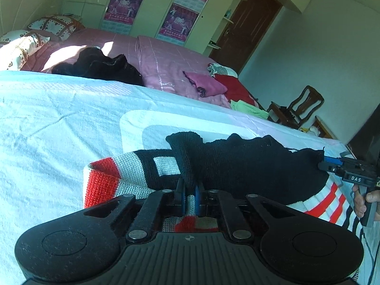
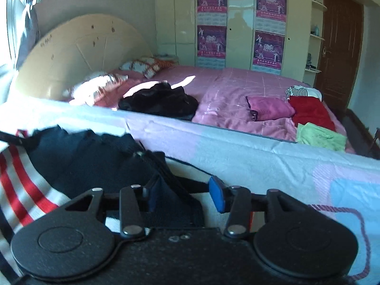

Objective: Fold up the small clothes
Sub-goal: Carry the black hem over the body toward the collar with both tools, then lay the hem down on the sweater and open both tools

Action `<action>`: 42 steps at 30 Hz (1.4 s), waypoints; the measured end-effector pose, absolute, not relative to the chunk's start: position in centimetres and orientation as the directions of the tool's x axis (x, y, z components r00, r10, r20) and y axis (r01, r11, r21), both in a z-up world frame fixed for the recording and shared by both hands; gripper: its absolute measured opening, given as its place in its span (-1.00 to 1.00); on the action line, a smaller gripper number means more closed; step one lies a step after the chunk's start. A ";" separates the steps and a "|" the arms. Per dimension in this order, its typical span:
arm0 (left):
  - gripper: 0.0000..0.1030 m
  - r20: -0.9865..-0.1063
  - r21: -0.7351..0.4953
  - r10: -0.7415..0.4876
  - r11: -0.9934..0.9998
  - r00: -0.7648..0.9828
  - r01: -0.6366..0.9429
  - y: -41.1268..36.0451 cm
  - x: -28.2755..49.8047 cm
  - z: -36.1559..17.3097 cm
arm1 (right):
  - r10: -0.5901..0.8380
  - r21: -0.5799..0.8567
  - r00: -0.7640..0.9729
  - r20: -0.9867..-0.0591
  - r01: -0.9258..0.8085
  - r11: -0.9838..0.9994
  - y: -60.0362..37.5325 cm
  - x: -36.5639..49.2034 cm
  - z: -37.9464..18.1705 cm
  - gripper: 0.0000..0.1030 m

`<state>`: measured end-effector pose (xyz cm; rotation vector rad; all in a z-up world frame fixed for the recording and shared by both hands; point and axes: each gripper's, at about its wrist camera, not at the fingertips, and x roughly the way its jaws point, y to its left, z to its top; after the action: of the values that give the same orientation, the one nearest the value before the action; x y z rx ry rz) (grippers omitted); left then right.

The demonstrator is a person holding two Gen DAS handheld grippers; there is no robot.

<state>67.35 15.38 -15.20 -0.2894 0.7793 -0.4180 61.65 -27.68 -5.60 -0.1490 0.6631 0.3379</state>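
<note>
A small knitted sweater [image 1: 249, 163], black with red and white stripes, lies on a light blue and white cloth [image 1: 59, 118]. My left gripper [image 1: 190, 194] is shut on a fold of the sweater near its middle. My right gripper [image 2: 185, 194] is open, its blue pads [image 2: 217, 196] apart, with a black corner of the sweater [image 2: 99, 163] lying between them. The right gripper also shows in the left wrist view [image 1: 332, 163], at the sweater's right corner.
Behind the cloth is a bed with a pink cover [image 2: 237, 83]. On it lie a black garment [image 2: 161, 101], a folded pink piece [image 2: 270, 108], a red one [image 2: 311, 111], a green one [image 2: 320, 137] and pillows [image 2: 95, 87]. A wooden chair [image 1: 296, 109] stands far right.
</note>
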 end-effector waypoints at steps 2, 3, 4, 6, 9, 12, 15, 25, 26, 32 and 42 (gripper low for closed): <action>-0.88 -0.606 -0.380 -0.454 0.887 0.654 0.263 15.2 67.0 -14.7 | 0.209 -0.083 0.724 -0.657 -0.345 0.935 -26.8 62.3 -6.1 -0.90; -0.88 -0.591 -0.373 -0.450 0.888 0.669 0.267 15.2 66.8 -14.4 | 0.207 -0.082 0.739 -0.641 -0.335 0.939 -26.7 62.4 -5.9 -0.90; -0.88 -0.577 -0.376 -0.447 0.888 0.684 0.265 15.3 66.6 -14.1 | 0.200 -0.082 0.751 -0.630 -0.321 0.944 -26.5 62.5 -5.7 -0.90; -0.88 -0.552 -0.385 -0.443 0.887 0.706 0.256 15.7 66.3 -13.8 | 0.196 -0.078 0.765 -0.614 -0.306 0.949 -26.4 62.7 -5.8 -0.90; -0.88 -0.566 -0.362 -0.412 0.902 0.714 0.234 15.9 66.3 -14.1 | 0.164 -0.086 0.750 -0.641 -0.282 0.955 -26.2 63.2 -6.7 -0.90; -0.84 -0.608 -0.295 -0.369 0.927 0.703 0.231 15.5 66.4 -15.2 | 0.129 -0.075 0.739 -0.662 -0.236 0.969 -26.7 63.5 -7.9 -0.84; -0.81 -0.595 -0.306 -0.347 0.932 0.725 0.196 16.3 66.0 -14.7 | 0.112 -0.048 0.753 -0.648 -0.187 0.981 -27.4 62.8 -6.8 -0.71; -0.70 -0.552 -0.211 -0.427 0.902 0.716 0.376 8.5 59.3 -10.5 | 0.372 0.052 0.692 -0.619 -0.436 0.898 -19.1 55.1 -4.2 -0.69; -0.70 -0.558 -0.217 -0.449 0.891 0.698 0.399 6.6 59.4 -10.7 | 0.389 0.057 0.675 -0.627 -0.459 0.887 -17.4 55.4 -4.5 -0.72; -0.71 -0.650 -0.192 -0.429 0.891 0.628 0.410 4.0 60.2 -13.1 | 0.287 -0.016 0.669 -0.686 -0.408 0.913 -17.9 57.1 -6.3 -0.80; -0.93 -0.597 -0.249 -0.350 0.936 0.722 0.248 11.6 56.2 -10.7 | 0.172 0.015 0.728 -0.663 -0.217 0.976 -28.5 53.0 -4.2 -0.63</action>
<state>56.17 11.59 -10.67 -0.1562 0.6896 -0.3319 52.96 -28.54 -4.19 -0.0645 0.7239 0.2142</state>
